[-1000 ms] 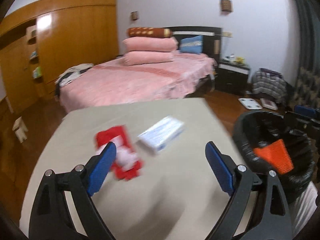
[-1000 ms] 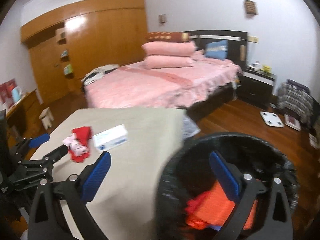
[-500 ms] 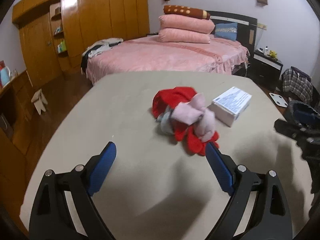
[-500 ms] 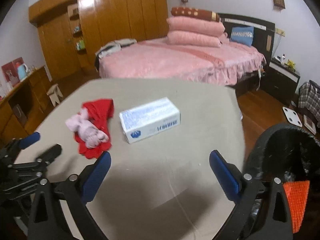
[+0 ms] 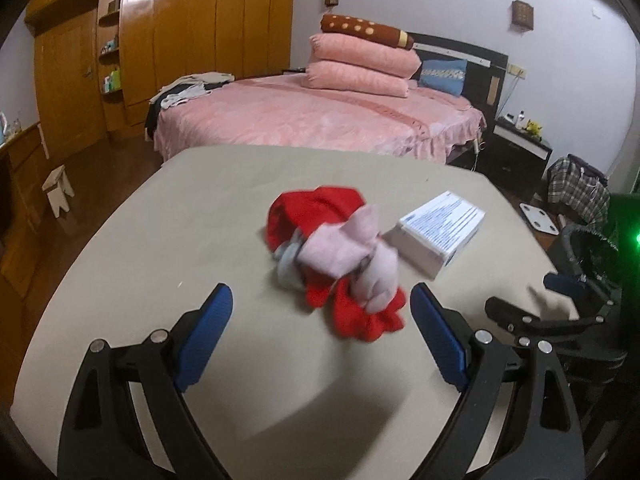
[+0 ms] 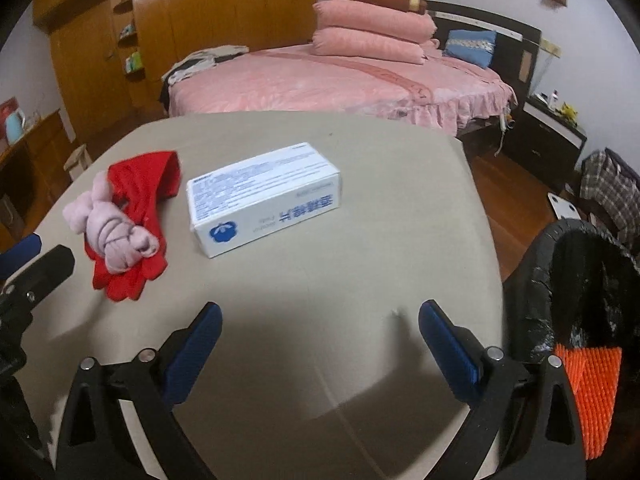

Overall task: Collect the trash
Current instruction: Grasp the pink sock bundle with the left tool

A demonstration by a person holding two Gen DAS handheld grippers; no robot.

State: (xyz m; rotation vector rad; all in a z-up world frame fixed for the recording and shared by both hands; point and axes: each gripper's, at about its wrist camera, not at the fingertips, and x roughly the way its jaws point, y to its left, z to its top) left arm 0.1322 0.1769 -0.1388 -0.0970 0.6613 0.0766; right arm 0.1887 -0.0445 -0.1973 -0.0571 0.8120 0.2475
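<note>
Two grippers, both spread wide, nothing held: left gripper (image 5: pixel 321 338) low over the near table (image 5: pixel 160 240), right gripper (image 6: pixel 320 350) likewise. Three trash items on the table: one red cloth (image 6: pixel 150 184), one pink knotted rag (image 6: pixel 114 236) lying on it, one white box (image 6: pixel 264 202) just right of them. One black-lined bin (image 6: pixel 576 276) off the table's right edge, one orange item (image 6: pixel 590 392) inside. Far: one pink bed (image 6: pixel 332 80), two pink pillows (image 6: pixel 368 34) stacked.
</note>
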